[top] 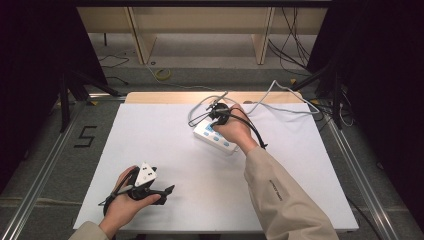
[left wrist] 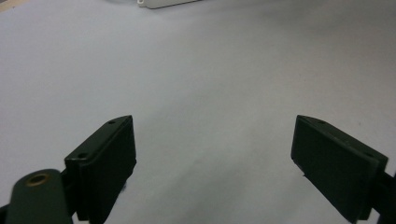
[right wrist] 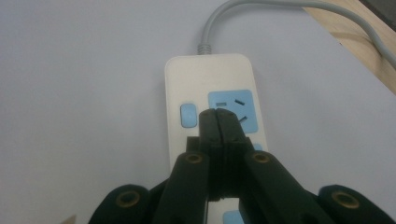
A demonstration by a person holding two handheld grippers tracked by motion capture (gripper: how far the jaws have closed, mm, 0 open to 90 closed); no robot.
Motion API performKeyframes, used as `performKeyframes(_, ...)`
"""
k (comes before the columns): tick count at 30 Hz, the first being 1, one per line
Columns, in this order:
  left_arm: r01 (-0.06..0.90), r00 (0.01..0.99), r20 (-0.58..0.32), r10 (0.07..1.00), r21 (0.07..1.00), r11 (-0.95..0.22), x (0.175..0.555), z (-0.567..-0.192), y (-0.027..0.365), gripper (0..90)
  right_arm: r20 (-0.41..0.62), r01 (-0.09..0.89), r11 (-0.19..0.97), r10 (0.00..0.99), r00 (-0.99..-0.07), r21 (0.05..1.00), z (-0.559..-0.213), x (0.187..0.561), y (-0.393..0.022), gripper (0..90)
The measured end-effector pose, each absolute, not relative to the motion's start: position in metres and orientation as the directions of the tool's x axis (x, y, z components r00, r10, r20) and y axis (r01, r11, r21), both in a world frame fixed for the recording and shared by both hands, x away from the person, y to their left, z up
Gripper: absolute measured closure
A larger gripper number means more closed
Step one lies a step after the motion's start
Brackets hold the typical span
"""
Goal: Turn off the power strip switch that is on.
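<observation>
High view: at the left, near the front edge of the white table [top: 165, 150], the left gripper [top: 167, 190] is held low over the bare surface, well apart from the work. In the left gripper view its jaws are seen standing wide apart with nothing between them, and a corner of the power strip [left wrist: 166, 3] is glimpsed at the top edge.

Toward the middle and right, the power strip [top: 215, 137] is found lying flat on the table, its grey cord [top: 280, 100] trailing off to the far right edge. The right gripper [top: 218, 116] is held over its far end. In the right gripper view the jaws are seen pressed together with nothing between them, their joined tip just over the blue socket [right wrist: 233, 109], beside the small blue switch [right wrist: 187, 115]; whether the tip touches cannot be told.

The strip is judged to be a light, stiff plastic body with a smooth, rather slippery shell, likely to slide under a sideways push. It would best be taken across its long sides, or steadied from above while a switch is pressed.
</observation>
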State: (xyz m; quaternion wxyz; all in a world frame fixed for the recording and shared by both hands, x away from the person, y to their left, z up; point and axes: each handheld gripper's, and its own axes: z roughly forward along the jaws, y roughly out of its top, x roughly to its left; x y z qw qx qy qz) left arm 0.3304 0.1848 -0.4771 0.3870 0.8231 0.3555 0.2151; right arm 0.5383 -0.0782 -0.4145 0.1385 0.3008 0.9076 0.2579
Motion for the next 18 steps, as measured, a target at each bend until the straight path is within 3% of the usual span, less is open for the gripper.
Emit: performKeyframes(18, 0.419, 0.655, 0.079, 0.752, 0.79, -0.448, 0.331, -0.477, 0.185, 13.6, -0.079, 0.484, 0.691, 0.612, -0.787, 0.537, -0.422, 0.544, -0.067, 90.0)
